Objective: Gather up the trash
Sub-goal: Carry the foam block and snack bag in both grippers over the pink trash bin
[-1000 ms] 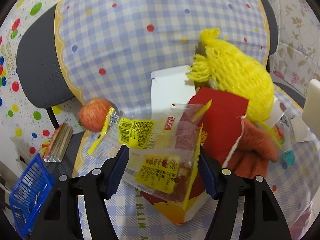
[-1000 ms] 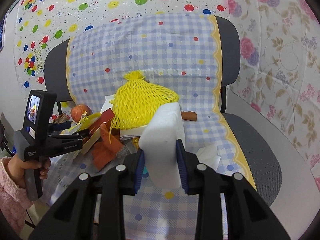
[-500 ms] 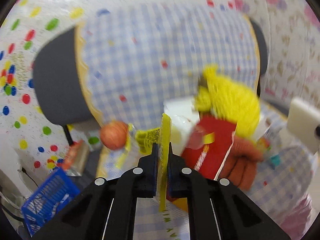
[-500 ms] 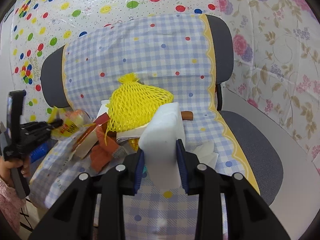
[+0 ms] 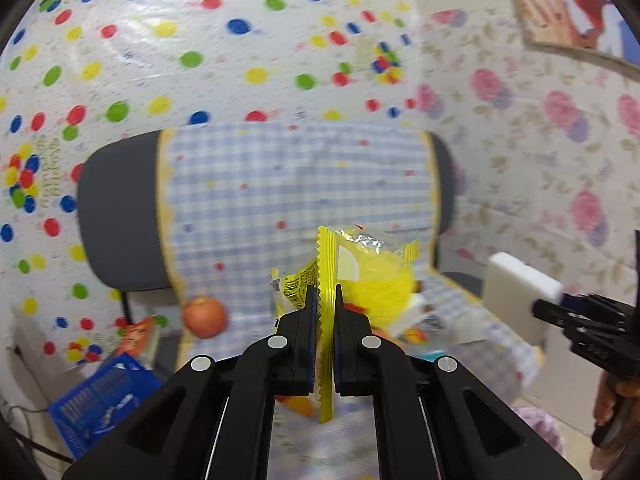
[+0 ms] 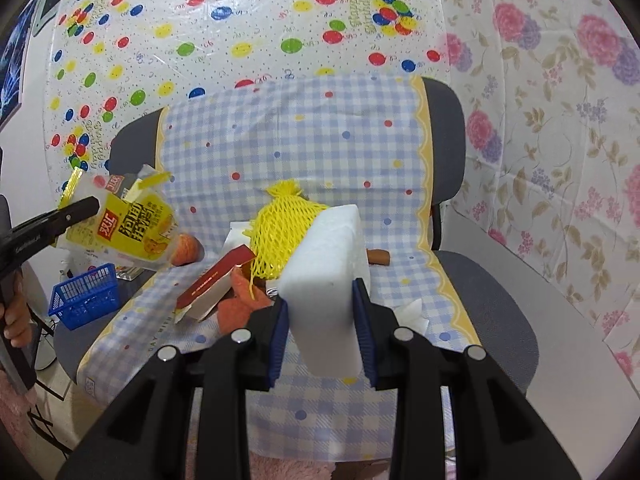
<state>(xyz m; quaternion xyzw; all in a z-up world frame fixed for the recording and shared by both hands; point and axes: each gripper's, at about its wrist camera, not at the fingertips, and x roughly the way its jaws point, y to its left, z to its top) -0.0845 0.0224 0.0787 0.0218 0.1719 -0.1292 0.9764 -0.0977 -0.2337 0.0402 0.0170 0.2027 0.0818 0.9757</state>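
My left gripper (image 5: 325, 300) is shut on a yellow snack wrapper (image 5: 326, 320) and holds it in the air left of the chair; the wrapper (image 6: 120, 224) and that gripper (image 6: 90, 204) also show in the right wrist view. My right gripper (image 6: 320, 312) is shut on a white foam block (image 6: 324, 276), seen too in the left wrist view (image 5: 516, 292). On the chair seat lie a yellow net bag (image 6: 284, 220), a red box (image 6: 218, 276), an orange cloth (image 6: 240, 304) and an apple (image 6: 188, 250).
The chair (image 6: 484, 280) is draped with a blue checked cloth (image 6: 320, 152). A blue basket (image 6: 86, 294) stands on the floor at the left. A white tissue (image 6: 412, 312) and a sausage (image 6: 378, 257) lie on the seat. Patterned walls stand behind.
My left gripper shut on the yellow wrapper and lifted it up and back from the pile. My right gripper kept its hold on the foam block and drew back a little.
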